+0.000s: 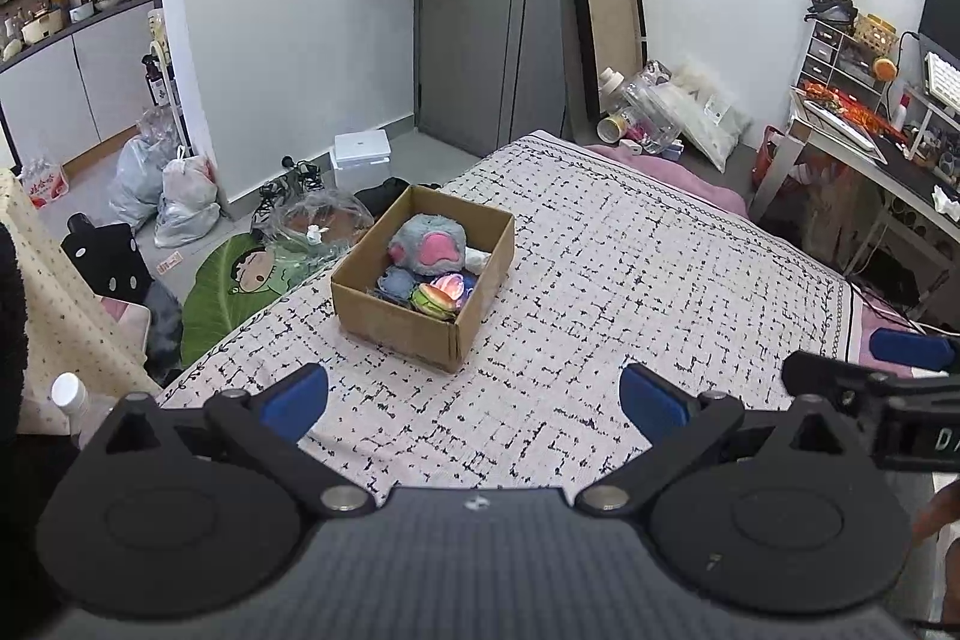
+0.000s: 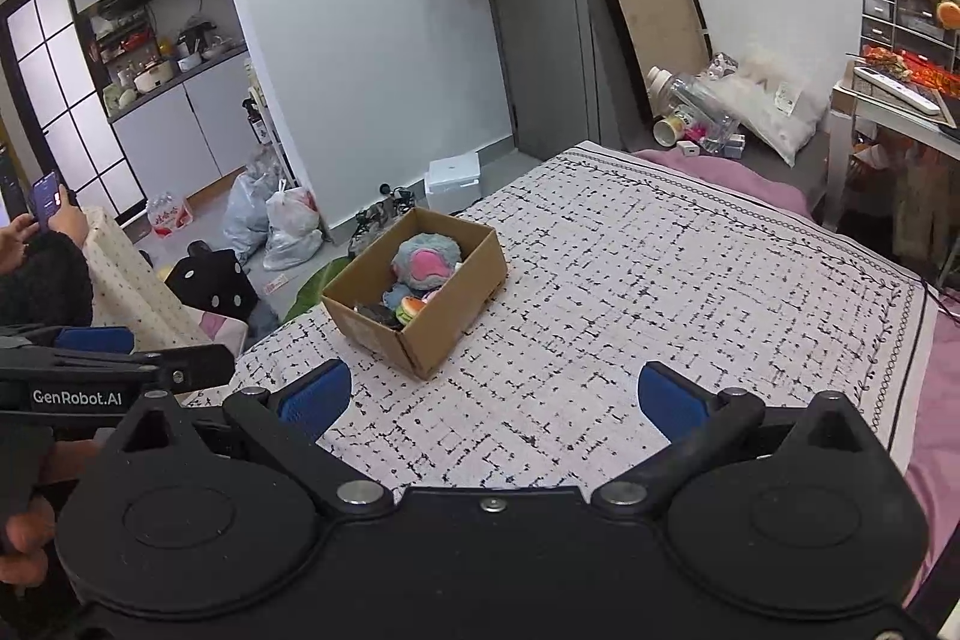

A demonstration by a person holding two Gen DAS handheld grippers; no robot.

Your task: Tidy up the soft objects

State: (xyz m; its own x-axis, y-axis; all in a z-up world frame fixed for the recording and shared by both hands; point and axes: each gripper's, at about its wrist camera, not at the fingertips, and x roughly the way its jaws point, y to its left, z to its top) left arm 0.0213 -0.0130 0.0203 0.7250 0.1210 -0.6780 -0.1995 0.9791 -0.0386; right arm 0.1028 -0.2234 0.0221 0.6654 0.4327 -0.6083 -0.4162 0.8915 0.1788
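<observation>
A brown cardboard box [image 1: 414, 334] stands on the bed near its left edge; it also shows in the right wrist view [image 2: 384, 334]. Inside lie a grey and pink plush [image 1: 427, 244], a blue soft toy [image 1: 399, 283] and a burger-shaped soft toy [image 1: 437, 297]; the plush [image 2: 425, 260] and burger toy [image 2: 411, 307] show in the right wrist view too. My left gripper [image 1: 474, 400] is open and empty, above the bedspread short of the box. My right gripper [image 2: 493, 397] is open and empty, to the right of the left one.
The bed wears a white bedspread with black dashes [image 1: 630, 280] over a pink sheet [image 2: 936, 400]. Plastic bags [image 1: 174, 196], shoes and a white case [image 1: 362, 148] lie on the floor left. A desk [image 1: 870, 148] stands right. A person holds a phone [image 2: 48, 199] at left.
</observation>
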